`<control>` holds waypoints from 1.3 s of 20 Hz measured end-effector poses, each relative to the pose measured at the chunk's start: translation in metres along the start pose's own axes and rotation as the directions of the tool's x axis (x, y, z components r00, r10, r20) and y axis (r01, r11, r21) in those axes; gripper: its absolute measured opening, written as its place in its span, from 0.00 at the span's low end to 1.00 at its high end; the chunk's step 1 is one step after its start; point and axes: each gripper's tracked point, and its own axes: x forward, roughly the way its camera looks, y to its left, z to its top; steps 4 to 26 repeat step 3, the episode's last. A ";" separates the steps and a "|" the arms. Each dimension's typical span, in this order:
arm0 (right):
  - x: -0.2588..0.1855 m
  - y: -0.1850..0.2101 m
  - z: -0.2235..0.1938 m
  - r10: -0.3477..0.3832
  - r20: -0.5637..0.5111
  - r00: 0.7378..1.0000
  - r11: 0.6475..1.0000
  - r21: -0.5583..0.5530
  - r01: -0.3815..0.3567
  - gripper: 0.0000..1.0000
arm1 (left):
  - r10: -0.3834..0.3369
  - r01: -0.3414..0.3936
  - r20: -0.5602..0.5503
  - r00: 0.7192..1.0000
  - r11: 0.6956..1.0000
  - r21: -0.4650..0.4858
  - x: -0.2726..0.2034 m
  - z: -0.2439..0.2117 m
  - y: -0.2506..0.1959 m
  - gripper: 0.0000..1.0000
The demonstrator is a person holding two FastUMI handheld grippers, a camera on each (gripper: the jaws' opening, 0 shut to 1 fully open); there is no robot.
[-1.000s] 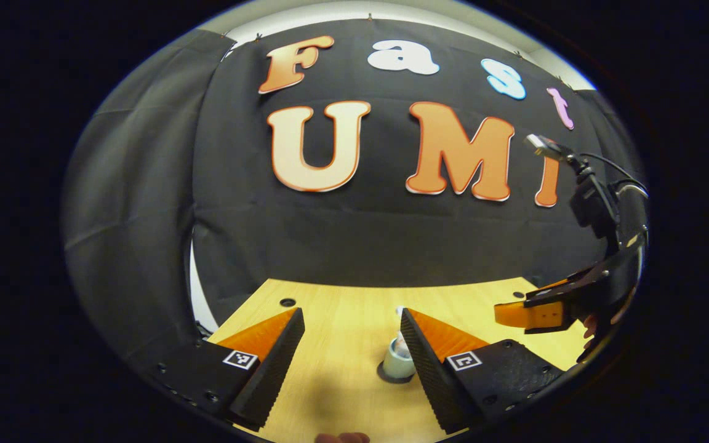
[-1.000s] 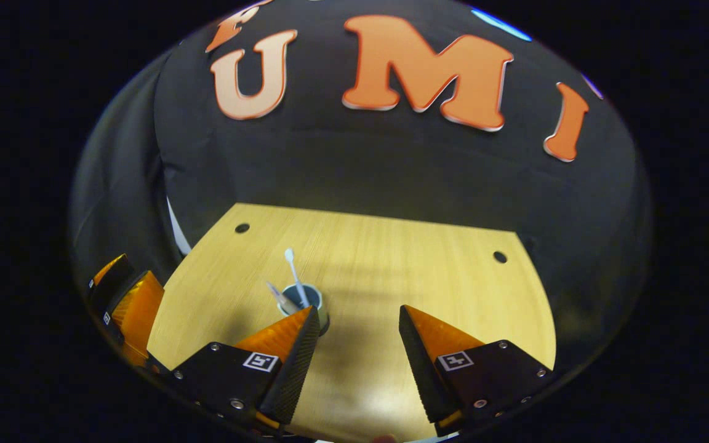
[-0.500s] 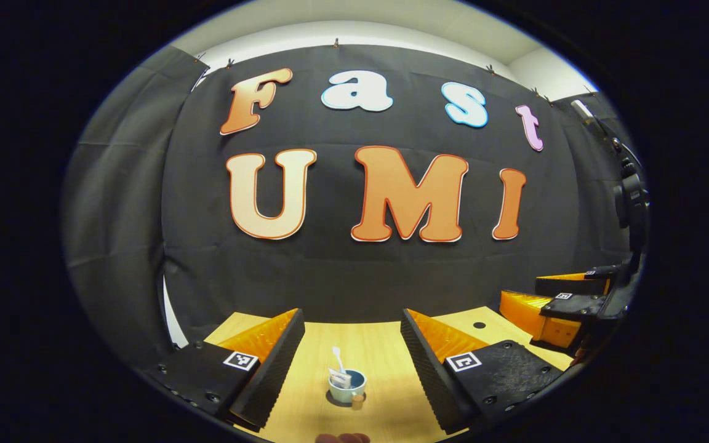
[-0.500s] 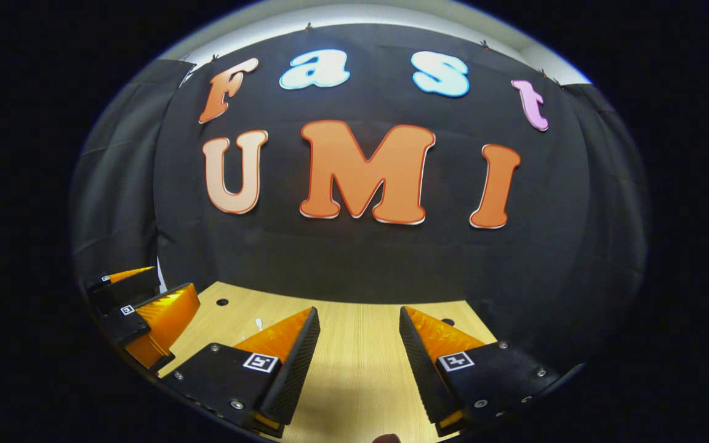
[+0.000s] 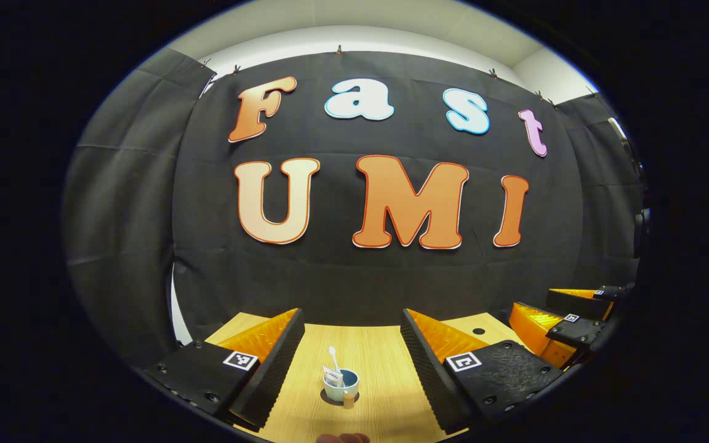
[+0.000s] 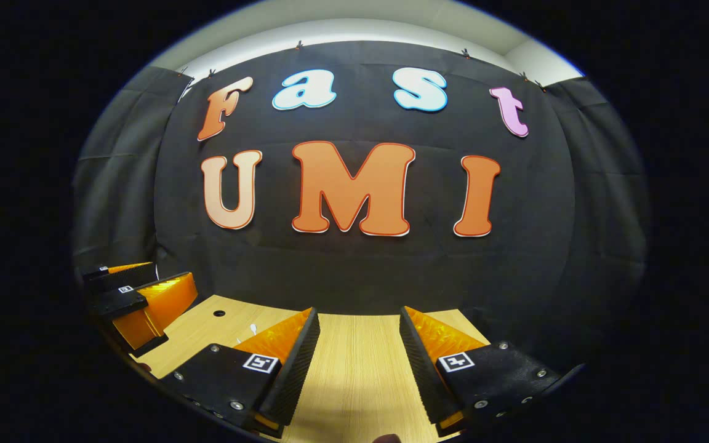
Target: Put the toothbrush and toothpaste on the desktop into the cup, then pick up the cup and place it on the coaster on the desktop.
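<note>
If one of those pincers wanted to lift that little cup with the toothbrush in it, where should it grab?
Probably the cup by its round outer wall, low, coming level from the near side: the toothbrush and toothpaste stick up, blocking a top grab.

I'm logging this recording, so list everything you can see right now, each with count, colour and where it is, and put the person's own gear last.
cup: one, pale with a blue inside, upright on the table, seen between the left gripper's fingers.
toothbrush: one, white, standing in the cup, head up.
toothpaste: one, white tube, leaning in the cup beside the toothbrush.
coaster: one, dark, under the cup.
small brown object: one, at the cup's near side; cannot tell what it is.
table: one, light wood, with round holes near the far edge.
left gripper: one, open, holding nothing, back from the cup.
right gripper: one, open, holding nothing, over the table.
</note>
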 end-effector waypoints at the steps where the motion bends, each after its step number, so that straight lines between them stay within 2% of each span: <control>1: -0.001 -0.001 0.000 -0.004 0.000 1.000 1.000 0.006 0.004 0.79 | 0.003 -0.003 -0.004 1.000 1.000 0.001 0.001 -0.002 0.001 0.95; 26: -0.001 -0.001 0.004 -0.007 0.012 1.000 1.000 0.008 0.006 0.80 | 0.006 -0.006 -0.004 1.000 1.000 0.010 0.001 -0.002 0.001 0.95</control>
